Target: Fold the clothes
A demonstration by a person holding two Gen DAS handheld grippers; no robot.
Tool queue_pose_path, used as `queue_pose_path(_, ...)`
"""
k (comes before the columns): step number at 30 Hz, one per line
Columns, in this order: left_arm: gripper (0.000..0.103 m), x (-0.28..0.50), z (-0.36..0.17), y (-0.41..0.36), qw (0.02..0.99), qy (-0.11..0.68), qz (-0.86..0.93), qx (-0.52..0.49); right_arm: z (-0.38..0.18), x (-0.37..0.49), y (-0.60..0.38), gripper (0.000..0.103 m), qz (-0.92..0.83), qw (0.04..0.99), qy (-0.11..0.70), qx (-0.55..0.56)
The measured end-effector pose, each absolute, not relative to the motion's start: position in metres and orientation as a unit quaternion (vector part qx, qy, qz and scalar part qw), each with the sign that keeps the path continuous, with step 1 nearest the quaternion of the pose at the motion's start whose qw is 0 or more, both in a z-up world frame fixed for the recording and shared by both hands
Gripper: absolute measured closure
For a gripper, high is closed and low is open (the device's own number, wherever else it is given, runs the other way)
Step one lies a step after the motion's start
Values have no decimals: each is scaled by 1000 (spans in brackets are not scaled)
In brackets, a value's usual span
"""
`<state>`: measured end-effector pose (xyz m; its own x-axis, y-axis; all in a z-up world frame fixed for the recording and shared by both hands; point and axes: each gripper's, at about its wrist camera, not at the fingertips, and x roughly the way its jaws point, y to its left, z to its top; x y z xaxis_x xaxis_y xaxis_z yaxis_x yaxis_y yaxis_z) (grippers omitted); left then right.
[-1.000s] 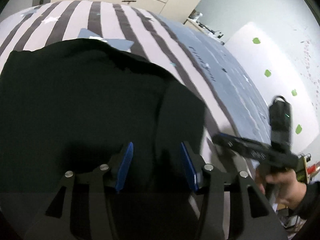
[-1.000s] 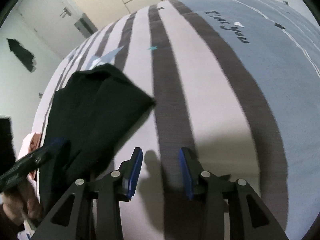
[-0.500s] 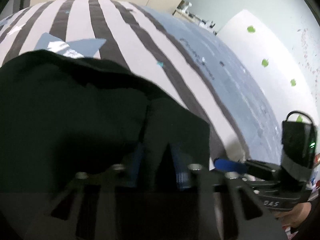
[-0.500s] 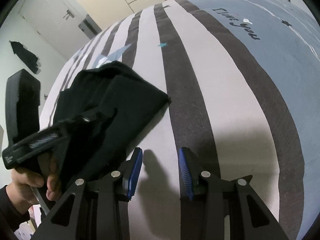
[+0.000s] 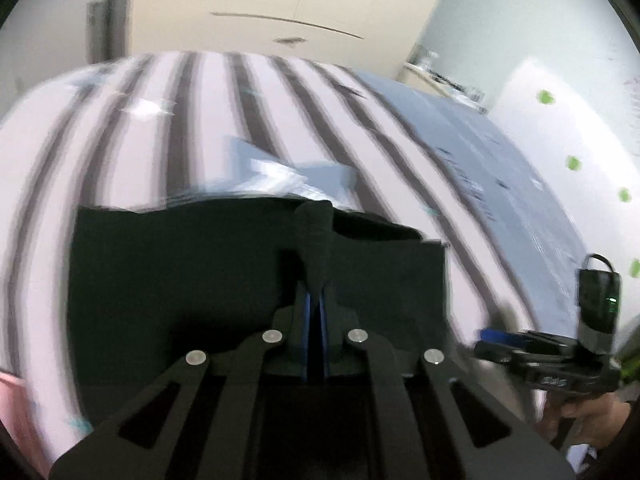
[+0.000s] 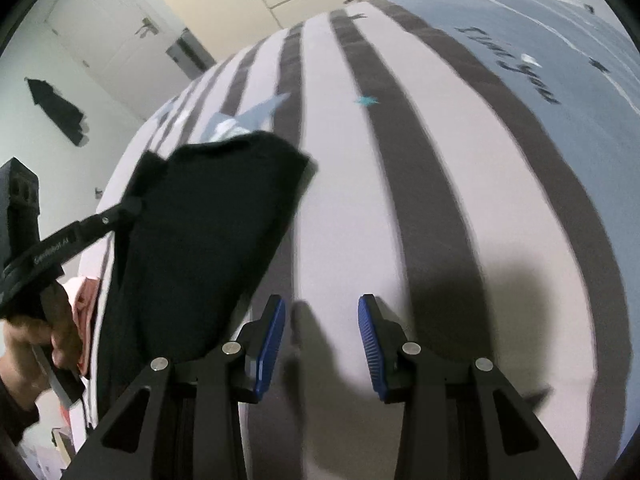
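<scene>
A black garment (image 5: 180, 280) lies on the striped bed cover (image 5: 200, 100). My left gripper (image 5: 315, 300) is shut on a pinched fold of it, and a ridge of black cloth sticks up past the blue pads. In the right wrist view the left gripper (image 6: 132, 208) holds the garment (image 6: 208, 220) lifted by its near left edge, so the cloth hangs as a raised flap. My right gripper (image 6: 322, 340) stands open over bare bed cover (image 6: 440, 200) just right of the garment, with nothing between its fingers. It also shows in the left wrist view as the right gripper (image 5: 486, 340).
The bed runs away in pale and dark stripes, with a blue part on the right. A pink cloth (image 6: 86, 300) lies at the bed's left edge. A wardrobe (image 5: 280, 8) stands beyond the bed, and a door (image 6: 100, 40) is at the back left.
My left gripper went from open over the black garment to shut on a fold of it, then lifted that edge off the bed. The right gripper stayed open and barely moved.
</scene>
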<state>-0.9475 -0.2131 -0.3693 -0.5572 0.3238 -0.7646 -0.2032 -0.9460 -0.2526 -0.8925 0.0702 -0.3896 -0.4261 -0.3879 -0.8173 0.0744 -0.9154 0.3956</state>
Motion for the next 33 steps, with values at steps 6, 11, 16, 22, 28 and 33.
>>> queue_pose_path(6, 101, -983, -357, -296, 44, -29, 896, -441, -382, -940, 21, 68, -832, 167, -150, 507)
queue_pose_path(11, 101, -979, -377, -327, 14, 0, 882, -470, -377, -976, -18, 68, -831, 190, -145, 503)
queue_pose_path(16, 101, -988, -427, -313, -5, -22, 869, -494, -389, -1011, -44, 68, -828, 170, -108, 523)
queue_pose_path(22, 99, -994, -442, -317, -16, -28, 865, -500, -398, -1039, -53, 68, -832, 145, -58, 533)
queue_pose_path(28, 82, -972, -421, -333, 3, -74, 882, -466, -379, -1062, -37, 68, -854, 105, -67, 505)
queue_pose_path(33, 82, -914, -397, -329, 57, -80, 885, -456, -361, -1036, -31, 68, -860, 143, -74, 485)
